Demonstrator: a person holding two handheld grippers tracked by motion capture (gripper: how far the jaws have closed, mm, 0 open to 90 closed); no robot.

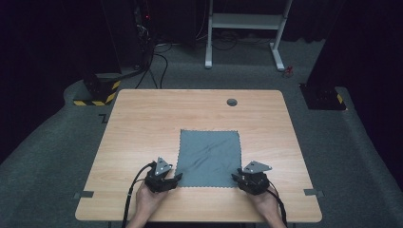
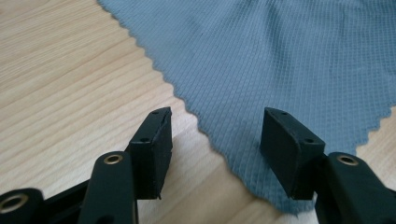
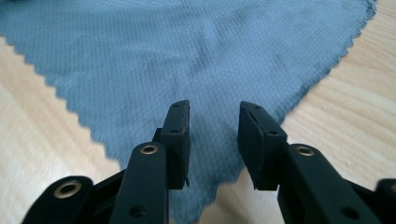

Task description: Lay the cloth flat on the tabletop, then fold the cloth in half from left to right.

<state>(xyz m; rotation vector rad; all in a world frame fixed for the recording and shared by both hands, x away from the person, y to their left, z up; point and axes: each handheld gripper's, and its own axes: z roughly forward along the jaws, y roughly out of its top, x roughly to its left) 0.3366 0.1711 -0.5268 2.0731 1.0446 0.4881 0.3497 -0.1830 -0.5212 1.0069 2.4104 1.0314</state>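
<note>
Tongs left (image 1: 177, 177), right (image 1: 235, 177): released | cloth (image 1: 209, 156) near corners under them

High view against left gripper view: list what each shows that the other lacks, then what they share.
High view alone: the whole table with its round grey hole, the right gripper, both forearms, the white frame beyond.

Left gripper view alone: the cloth's fine waffle weave and zigzag edge close up, with open jaws on either side of its corner.

Shared: grey cloth, wooden tabletop, left gripper.
</note>
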